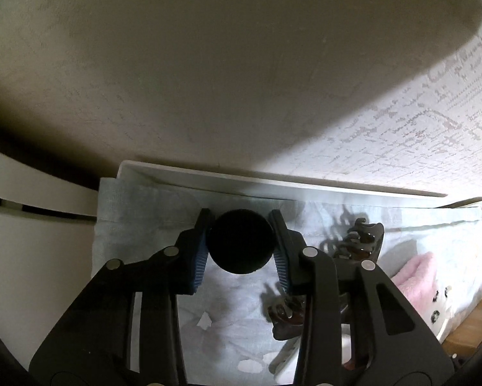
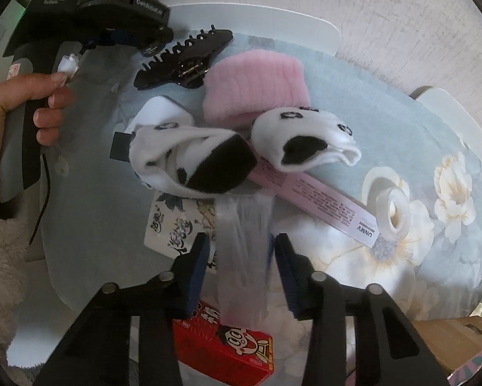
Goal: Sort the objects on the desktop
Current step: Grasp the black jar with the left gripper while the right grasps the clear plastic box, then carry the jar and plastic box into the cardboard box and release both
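Observation:
My left gripper (image 1: 241,244) is shut on a round black ball-like object (image 1: 240,241), held above the pale cloth near the table's far left corner. A dark hair claw clip (image 1: 360,241) lies just right of it. My right gripper (image 2: 239,257) holds a clear plastic bag (image 2: 242,257) between its blue pads (image 2: 197,267), above the table. Ahead of it lie two white socks with black heels (image 2: 192,160) (image 2: 305,141), a pink fluffy headband (image 2: 257,87), the black claw clip (image 2: 184,58), a pink box (image 2: 324,206) and a tape roll (image 2: 395,212).
A red snack box (image 2: 225,350) and a printed packet (image 2: 180,225) lie under my right gripper. The other hand-held gripper (image 2: 89,16) is at the far left. The floral tablecloth (image 2: 418,273) covers a white table (image 1: 273,181) against a wall. A cardboard box (image 2: 450,337) stands at right.

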